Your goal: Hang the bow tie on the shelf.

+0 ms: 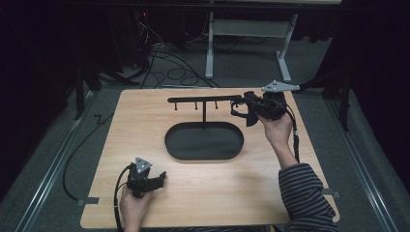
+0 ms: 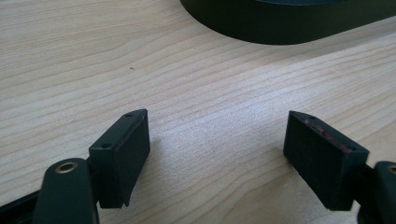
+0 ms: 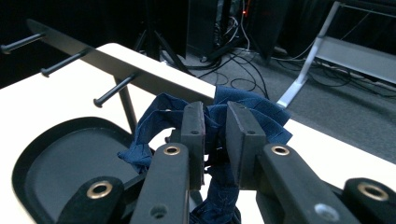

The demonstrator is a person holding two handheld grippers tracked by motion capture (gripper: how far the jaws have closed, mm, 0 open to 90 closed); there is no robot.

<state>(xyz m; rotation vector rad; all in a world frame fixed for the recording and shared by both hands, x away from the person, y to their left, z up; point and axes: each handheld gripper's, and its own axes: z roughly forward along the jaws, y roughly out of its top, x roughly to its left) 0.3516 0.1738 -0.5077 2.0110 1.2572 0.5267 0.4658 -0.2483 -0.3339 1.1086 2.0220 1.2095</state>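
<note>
Two grippers: my right gripper (image 3: 215,135) pinches a crumpled dark-blue fabric scrunchie (image 3: 243,109) at the black metal hanger rack's (image 1: 203,100) three-o'clock end (left gripper (image 2: 217,154) spread wide, seven o'clock).

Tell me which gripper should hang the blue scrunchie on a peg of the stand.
Right. The right gripper is shut on the blue scrunchie, beside the stand's pegged bar. The left gripper is open with nothing between its jaws, low over the table, near the person's edge.

Looks like a lab or recording studio setup: black curtains (image 1: 43,43) all around, grey carpet floor (image 1: 38,174), loose cables (image 1: 169,67) snaking at the far side, and one small wooden desk (image 1: 145,130) beneath a fixed overhead camera.
</note>
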